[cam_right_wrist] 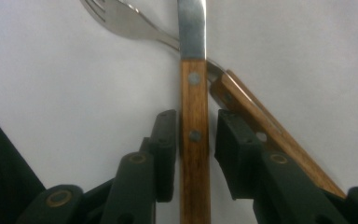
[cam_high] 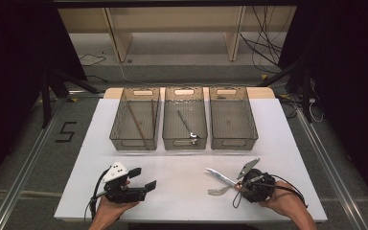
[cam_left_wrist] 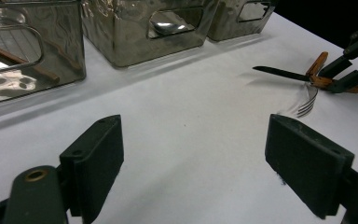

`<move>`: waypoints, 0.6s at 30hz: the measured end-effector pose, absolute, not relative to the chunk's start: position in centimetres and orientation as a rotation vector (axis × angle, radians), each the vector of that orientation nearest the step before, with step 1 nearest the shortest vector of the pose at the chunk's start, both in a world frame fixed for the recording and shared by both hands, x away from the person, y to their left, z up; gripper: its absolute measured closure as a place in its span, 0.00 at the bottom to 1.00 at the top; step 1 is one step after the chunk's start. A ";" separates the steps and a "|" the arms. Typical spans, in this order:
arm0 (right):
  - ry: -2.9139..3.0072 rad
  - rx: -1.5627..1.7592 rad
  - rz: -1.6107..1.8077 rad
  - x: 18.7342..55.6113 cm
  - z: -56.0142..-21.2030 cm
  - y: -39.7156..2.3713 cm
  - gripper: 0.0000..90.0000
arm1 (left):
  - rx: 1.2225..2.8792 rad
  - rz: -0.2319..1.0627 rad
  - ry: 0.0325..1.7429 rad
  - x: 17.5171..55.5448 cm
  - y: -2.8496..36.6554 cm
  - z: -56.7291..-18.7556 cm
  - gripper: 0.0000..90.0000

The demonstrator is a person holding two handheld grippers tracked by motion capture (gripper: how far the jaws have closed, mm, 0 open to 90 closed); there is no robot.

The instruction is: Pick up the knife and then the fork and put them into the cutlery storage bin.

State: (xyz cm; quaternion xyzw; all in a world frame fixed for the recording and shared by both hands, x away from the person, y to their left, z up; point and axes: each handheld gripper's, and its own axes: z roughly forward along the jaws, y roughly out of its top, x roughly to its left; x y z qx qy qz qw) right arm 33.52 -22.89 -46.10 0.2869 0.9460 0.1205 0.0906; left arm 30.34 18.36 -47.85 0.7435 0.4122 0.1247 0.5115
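Now, on a white counter (cam_high: pixel 182 191): three clear bins in a row at the far side. Left bin (cam_high: pixel 135 118) with brown sticks lying in it, middle bin (cam_high: pixel 184 118) with a metal utensil, right bin (cam_high: pixel 233 118) with nothing discernible inside.

Near edge, left: left gripper (cam_high: pixel 141 178), held in a hand (cam_high: pixel 109 208), jaws spread wide and released, nothing between them, bare counter beneath in the left gripper view.

Near edge, right: right gripper (cam_high: pixel 242 184), held in the other hand (cam_high: pixel 282 201), set around a wooden-handled knife (cam_right_wrist: pixel 193 107). Handle running straight up between the two jaws in the right gripper view, a thin gap visible on each side; whether clenched on the handle or only flanking it, cannot tell. Blade pointing away toward the counter's middle.

Fork (cam_right_wrist: pixel 121 21) with a matching wooden handle lying just beside, crossing under the knife near the blade's base, tines on the counter, handle angling off under one jaw. Both seen farther off from the left gripper view: knife (cam_left_wrist: pixel 284 73), fork (cam_left_wrist: pixel 307 102).
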 end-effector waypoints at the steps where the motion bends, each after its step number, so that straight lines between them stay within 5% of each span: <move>1: 2.813 0.851 0.356 33.6 -46.1 -22.7 0.75 | 1.790 0.300 0.992 30.3 18.3 -47.9 0.21; 7: 2.832 0.854 0.345 33.9 -46.2 -22.0 0.84 | 1.791 0.296 0.993 30.3 18.3 -47.9 0.21; 18: 2.814 0.872 0.363 33.7 -45.6 -22.0 0.86 | 1.791 0.297 0.994 30.4 18.3 -47.9 0.21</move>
